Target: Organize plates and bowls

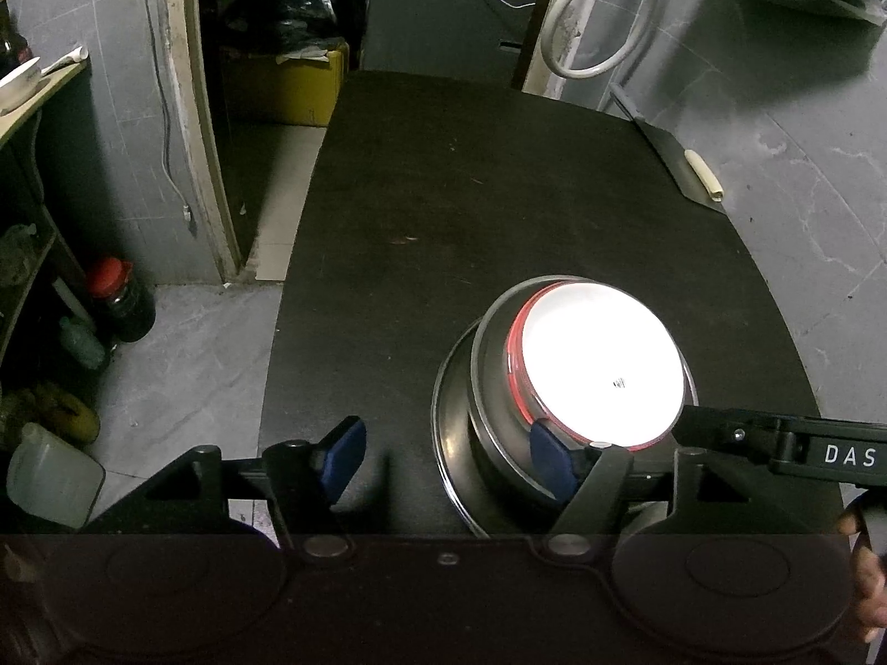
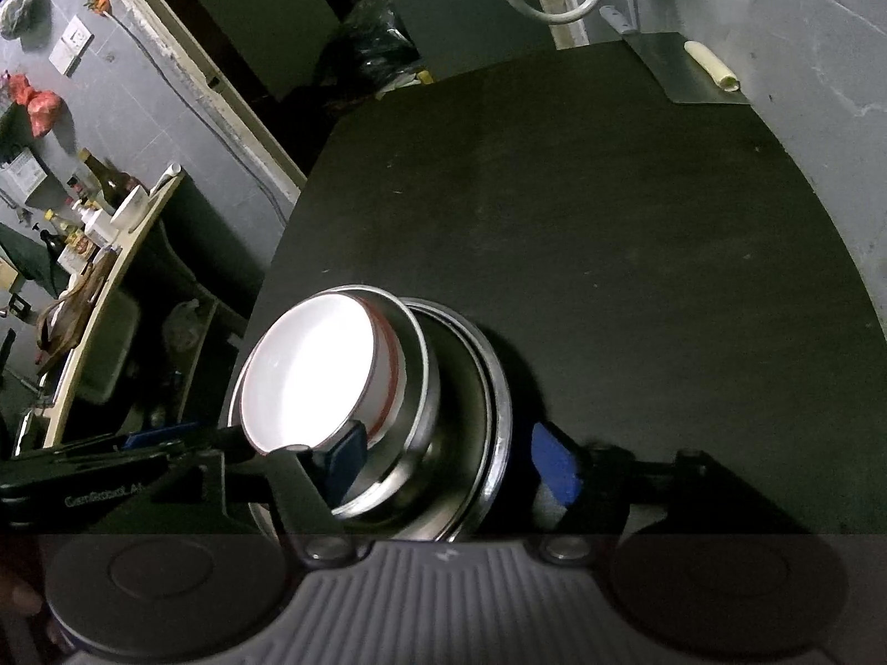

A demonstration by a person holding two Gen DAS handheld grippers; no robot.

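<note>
Dark counter carries a nested stack: red-rimmed white ceramic bowl inside steel bowls. Both grippers' fingers spread, straddling rims; careless closure risks tipping it.

Dark table — grey cracked walls, concrete floor.

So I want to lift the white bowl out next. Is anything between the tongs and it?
Nothing visible. The white bowl sits topmost, nested in the steel bowl. Both the left tongs and right tongs are open right beside the stack.
</note>
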